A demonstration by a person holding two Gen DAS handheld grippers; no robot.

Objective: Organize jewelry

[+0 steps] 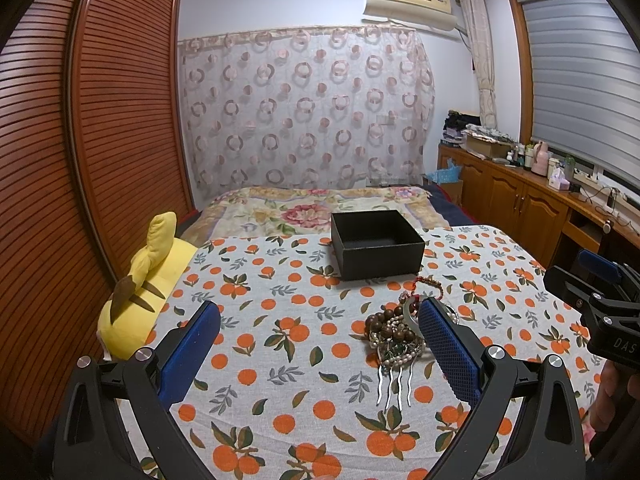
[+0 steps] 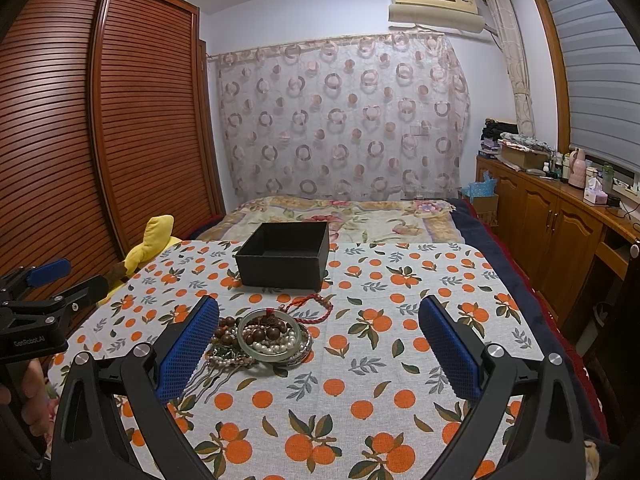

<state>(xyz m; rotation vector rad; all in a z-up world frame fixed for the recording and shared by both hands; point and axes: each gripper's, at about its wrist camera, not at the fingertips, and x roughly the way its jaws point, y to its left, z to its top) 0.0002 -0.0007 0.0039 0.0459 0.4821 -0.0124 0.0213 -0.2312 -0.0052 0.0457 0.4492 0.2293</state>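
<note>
A pile of jewelry (image 2: 260, 340) lies on the orange-print tablecloth (image 2: 360, 360): brown wooden beads, pearls, a pale jade bangle (image 2: 244, 342), a red cord bracelet (image 2: 316, 308) and a metal hair comb (image 1: 394, 386). An empty black box (image 2: 284, 256) stands open behind it. My left gripper (image 1: 320, 320) is open, its right finger beside the pile (image 1: 396, 332). My right gripper (image 2: 320, 320) is open, its left finger next to the pile. Neither holds anything.
A yellow plush toy (image 1: 136, 292) lies at the table's left edge. A floral bedspread (image 2: 340, 216) lies behind the table, a wooden wardrobe (image 2: 100, 120) at left, and a wooden cabinet (image 2: 560, 216) with bottles at right.
</note>
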